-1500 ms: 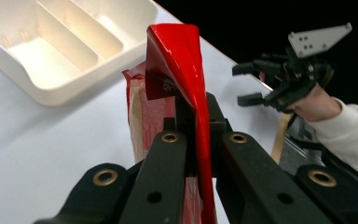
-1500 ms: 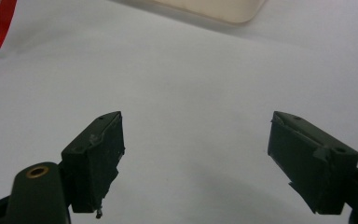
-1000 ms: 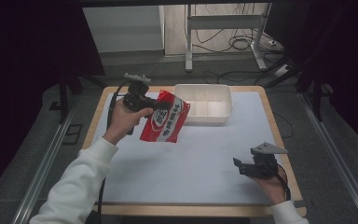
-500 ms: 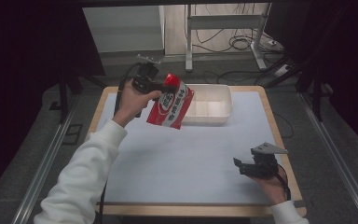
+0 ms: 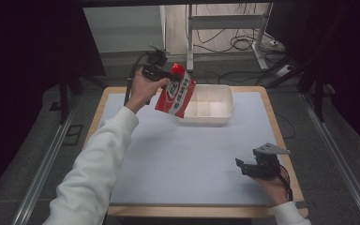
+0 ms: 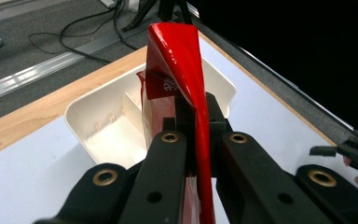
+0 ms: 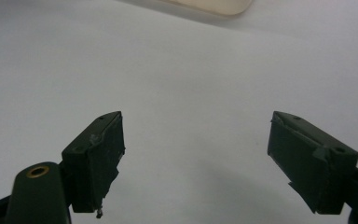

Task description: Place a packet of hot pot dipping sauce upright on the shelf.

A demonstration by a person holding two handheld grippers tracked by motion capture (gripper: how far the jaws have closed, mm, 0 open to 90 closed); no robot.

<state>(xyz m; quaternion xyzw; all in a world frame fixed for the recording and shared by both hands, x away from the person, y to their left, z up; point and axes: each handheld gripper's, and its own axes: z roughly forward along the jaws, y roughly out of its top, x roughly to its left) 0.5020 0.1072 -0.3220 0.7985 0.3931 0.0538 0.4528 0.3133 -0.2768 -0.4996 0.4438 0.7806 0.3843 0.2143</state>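
While pinched in left tongs (image 5: 168, 75), red packet (image 5: 176, 90) above white tray (image 5: 225, 96).

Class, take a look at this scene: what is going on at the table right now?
A person in white sleeves works at a table with a pale blue mat, a two-jaw gripper in each hand. The left gripper is clamped on a shiny red snack bag and holds it in the air at the near left edge of a white divided plastic tray at the far side. The right gripper rests near the table's front right corner, jaws open and holding nothing.
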